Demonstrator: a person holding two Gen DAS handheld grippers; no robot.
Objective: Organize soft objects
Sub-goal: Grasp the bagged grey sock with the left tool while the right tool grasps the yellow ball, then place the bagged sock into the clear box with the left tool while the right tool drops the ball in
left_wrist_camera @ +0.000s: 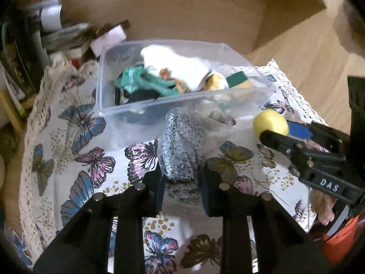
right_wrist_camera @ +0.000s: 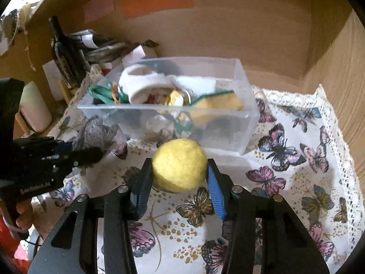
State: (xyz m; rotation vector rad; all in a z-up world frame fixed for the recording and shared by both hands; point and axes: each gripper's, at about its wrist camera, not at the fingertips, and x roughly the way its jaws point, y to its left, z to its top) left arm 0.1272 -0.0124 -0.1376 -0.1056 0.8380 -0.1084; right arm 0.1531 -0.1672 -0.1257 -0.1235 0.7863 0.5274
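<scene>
Gripping a yellow ball [right_wrist_camera: 179, 167], the right gripper [right_wrist_camera: 180, 178] reveals blue pads [right_wrist_camera: 216, 190].

Warm, fairly dim light softens both fisheye views, whose edges bend into black corners, while the clear plastic bin [left_wrist_camera: 109, 96] looks motion-blurred and faintly glary.

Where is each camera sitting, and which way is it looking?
Left wrist: on the left gripper, looking along its jaws at the grey speckled bag they hold, toward the clear bin; the right gripper shows beside it.
Right wrist: on the right gripper, looking along its jaws at the yellow ball they hold; the left gripper and a bit of hand show.
Shared: bin, ball, bag, butterfly cloth.
</scene>
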